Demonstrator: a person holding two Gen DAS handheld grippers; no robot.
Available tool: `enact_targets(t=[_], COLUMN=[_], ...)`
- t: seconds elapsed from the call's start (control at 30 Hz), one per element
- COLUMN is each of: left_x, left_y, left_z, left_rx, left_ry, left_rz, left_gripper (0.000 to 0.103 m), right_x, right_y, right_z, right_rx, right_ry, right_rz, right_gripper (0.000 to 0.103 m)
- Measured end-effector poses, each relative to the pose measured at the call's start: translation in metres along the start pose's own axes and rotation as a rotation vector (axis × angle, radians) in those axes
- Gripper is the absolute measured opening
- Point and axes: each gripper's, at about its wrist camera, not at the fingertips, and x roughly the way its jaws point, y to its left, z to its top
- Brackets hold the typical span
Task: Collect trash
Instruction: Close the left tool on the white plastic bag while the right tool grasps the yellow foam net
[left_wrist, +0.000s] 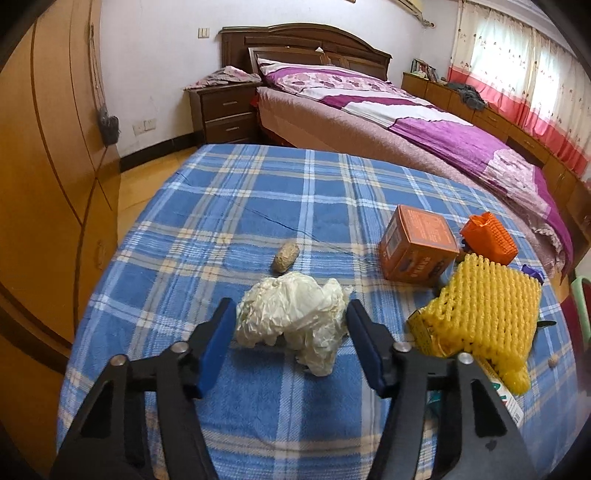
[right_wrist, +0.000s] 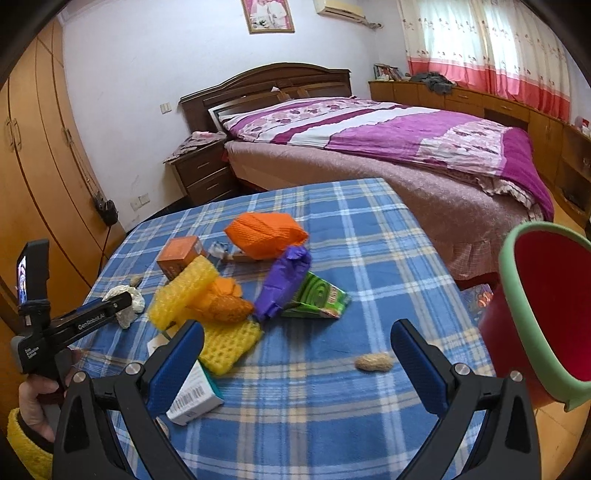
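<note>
The left gripper (right_wrist: 122, 302), seen from the right wrist, bears "GenRobot.AI" in white along its black arm. Its handle body carries a small white label reading "Data Acquisition System". The white box (right_wrist: 192, 395) shows a barcode, its digits too small to read. Print on the orange box (left_wrist: 417, 243) and green box (right_wrist: 317, 299) is too blurred to read.
</note>
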Motion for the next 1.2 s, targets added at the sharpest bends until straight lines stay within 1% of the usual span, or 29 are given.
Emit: enact_targets(t=[0.13, 0.23, 0.33, 0.4, 0.47, 0.5, 0.57, 0.6, 0.67, 0.7, 0.77, 0.8, 0.87, 0.93, 0.97, 1.1, 1.2], left_x=[0.001, 0.001, 0.002, 0.003, 0.004, 0.005, 0.007, 0.009, 0.01, 0.01, 0.01, 0.009, 0.008, 0.007, 0.007, 0.007, 0.005], left_y=[0.007, 0.009, 0.013, 0.018, 0.022, 0.024, 0.027, 0.03, 0.036, 0.037, 0.038, 0.036, 0.034, 0.031, 0.03, 0.031, 0.031], left_z=[0.0, -0.001, -0.001, -0.001, -0.001, -0.001, 0.0, 0.001, 0.0, 0.0, -0.001, -0.001, -0.002, -0.003, -0.003, -0.003, -0.003], left_rx=[-0.012, -0.011, -0.036, -0.054, -0.072, -0.082, -0.099, -0.111, -0.137, -0.145, -0.151, -0.15, -0.144, -0.136, -0.133, -0.148, -0.153], left_ry=[-0.006, -0.011, -0.002, 0.005, 0.009, 0.012, 0.015, 0.017, 0.015, 0.014, 0.012, 0.011, 0.011, 0.012, 0.013, 0.012, 0.001], left_rz=[-0.044, -0.063, -0.105, -0.131, -0.161, -0.179, -0.208, -0.232, -0.263, -0.27, -0.279, -0.285, -0.301, -0.32, -0.327, -0.335, -0.312], left_gripper=[0.053, 0.052, 0.052, 0.052, 0.052, 0.052, 0.052, 0.052, 0.052, 0.052, 0.052, 0.052, 0.052, 0.051, 0.051, 0.05, 0.048], right_x=[0.008, 0.017, 0.026, 0.033, 0.04, 0.044, 0.053, 0.056, 0.063, 0.065, 0.069, 0.07, 0.071, 0.07, 0.07, 0.068, 0.061], right_y=[0.02, 0.033, 0.046, 0.055, 0.063, 0.065, 0.068, 0.068, 0.069, 0.07, 0.071, 0.072, 0.073, 0.073, 0.072, 0.07, 0.066], right_z=[0.007, 0.012, 0.016, 0.02, 0.023, 0.024, 0.027, 0.028, 0.029, 0.028, 0.028, 0.028, 0.028, 0.029, 0.029, 0.031, 0.032], right_rx=[-0.031, -0.047, -0.068, -0.084, -0.096, -0.098, -0.094, -0.09, -0.082, -0.082, -0.09, -0.096, -0.104, -0.1, -0.097, -0.076, -0.053], right_ry=[0.016, 0.033, 0.039, 0.041, 0.042, 0.045, 0.06, 0.065, 0.079, 0.086, 0.096, 0.099, 0.103, 0.094, 0.092, 0.09, 0.078], right_rz=[-0.001, 0.009, 0.016, 0.02, 0.024, 0.027, 0.038, 0.042, 0.052, 0.06, 0.076, 0.08, 0.095, 0.109, 0.114, 0.151, 0.173], right_gripper=[0.103, 0.103, 0.103, 0.1, 0.092, 0.09, 0.08, 0.077, 0.066, 0.062, 0.051, 0.048, 0.034, 0.029, 0.022, 0.015, 0.014])
